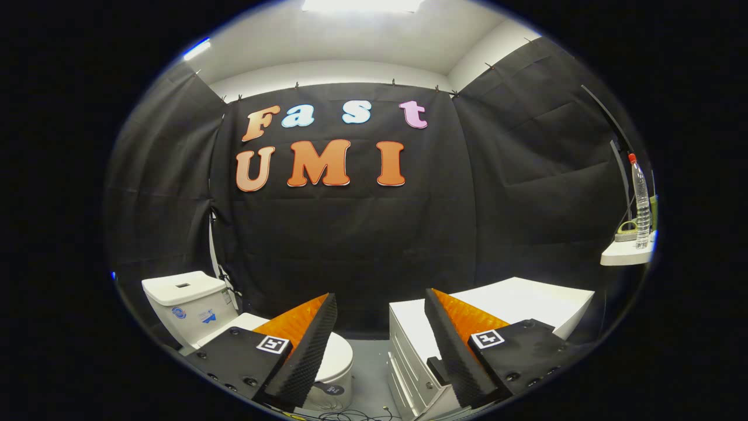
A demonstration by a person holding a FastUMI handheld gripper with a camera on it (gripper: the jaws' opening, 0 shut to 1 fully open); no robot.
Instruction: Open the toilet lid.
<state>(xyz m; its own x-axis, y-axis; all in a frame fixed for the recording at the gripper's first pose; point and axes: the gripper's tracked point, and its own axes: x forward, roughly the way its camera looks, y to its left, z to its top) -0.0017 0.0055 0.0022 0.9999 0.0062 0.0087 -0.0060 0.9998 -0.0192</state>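
Gripper view: hand-held gripper (380, 304) wide apart, empty.

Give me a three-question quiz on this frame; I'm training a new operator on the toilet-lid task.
1. True or false: the toilet lid is down.
2. The gripper fingers are: A) open, holding nothing; B) shut on the lid.
3. What stands on the small white shelf beyond the white cabinet?

Key: 1 true; 2 A; 3 a clear plastic water bottle with a red cap.
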